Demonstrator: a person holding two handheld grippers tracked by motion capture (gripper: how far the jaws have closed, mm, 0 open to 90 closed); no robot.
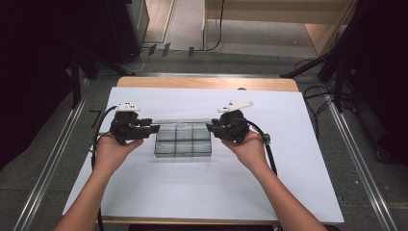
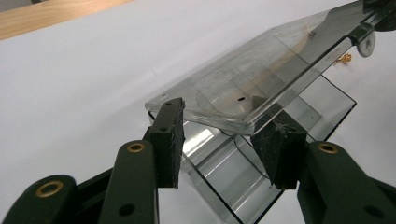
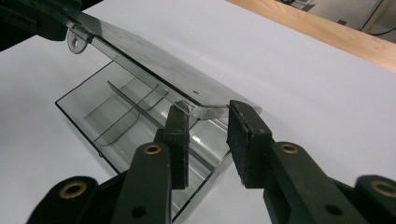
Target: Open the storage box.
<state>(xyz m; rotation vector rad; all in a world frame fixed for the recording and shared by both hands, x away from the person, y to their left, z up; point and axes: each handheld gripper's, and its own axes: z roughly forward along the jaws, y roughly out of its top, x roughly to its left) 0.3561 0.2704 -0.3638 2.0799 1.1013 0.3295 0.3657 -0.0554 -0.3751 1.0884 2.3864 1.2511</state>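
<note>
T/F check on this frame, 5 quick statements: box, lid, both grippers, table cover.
1. The clear box has its lid raised. True.
2. The left gripper fingers close on one end of the lid. True.
3. The right gripper rests flat on the table, far from the box. False: it is at the lid's other end, fingers around its corner.
4. The box sits on bare wood. False: it sits on a white sheet covering the table.
5. The box has one undivided space inside. False: dividers split it into compartments.

Lid's (image 2: 261, 79) far corner cut off
</note>
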